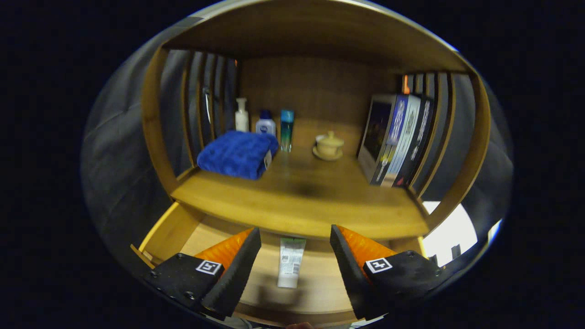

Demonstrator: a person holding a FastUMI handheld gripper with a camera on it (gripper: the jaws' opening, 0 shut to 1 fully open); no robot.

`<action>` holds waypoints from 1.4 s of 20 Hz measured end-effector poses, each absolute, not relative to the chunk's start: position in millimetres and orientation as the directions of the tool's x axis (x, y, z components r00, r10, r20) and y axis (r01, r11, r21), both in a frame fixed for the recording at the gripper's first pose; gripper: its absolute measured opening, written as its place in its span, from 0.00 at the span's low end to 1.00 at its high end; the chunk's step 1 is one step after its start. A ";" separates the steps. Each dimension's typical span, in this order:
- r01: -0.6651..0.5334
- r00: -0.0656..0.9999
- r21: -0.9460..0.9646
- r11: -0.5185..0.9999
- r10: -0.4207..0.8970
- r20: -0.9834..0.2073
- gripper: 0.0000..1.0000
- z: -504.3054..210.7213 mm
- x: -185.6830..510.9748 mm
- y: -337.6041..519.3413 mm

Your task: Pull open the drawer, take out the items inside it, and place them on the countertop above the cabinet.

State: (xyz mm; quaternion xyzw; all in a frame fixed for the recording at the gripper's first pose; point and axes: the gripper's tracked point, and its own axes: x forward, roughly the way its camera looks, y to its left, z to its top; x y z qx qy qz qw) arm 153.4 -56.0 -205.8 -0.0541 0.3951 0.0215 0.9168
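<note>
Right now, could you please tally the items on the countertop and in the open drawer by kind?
Bottles: 3
Blue towel: 1
Lidded cup on saucer: 1
Books: 1 upright stack, number unclear
Tube in drawer, between the open gripper's fingers: 1
Total: 7

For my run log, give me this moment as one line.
drawer: open | tube: lying inside, between fingers, untouched | claw: open above tube | countertop: towel, bottles, cup, books

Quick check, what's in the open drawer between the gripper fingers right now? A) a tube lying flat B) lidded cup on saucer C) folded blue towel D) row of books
A: a tube lies flat on the floor of the open drawer, between the spread fingers of the open gripper; neither finger touches it.
</note>
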 end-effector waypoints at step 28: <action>-0.001 0.254 0.069 0.998 0.067 -0.965 0.47 -266.5 141.9 -33.7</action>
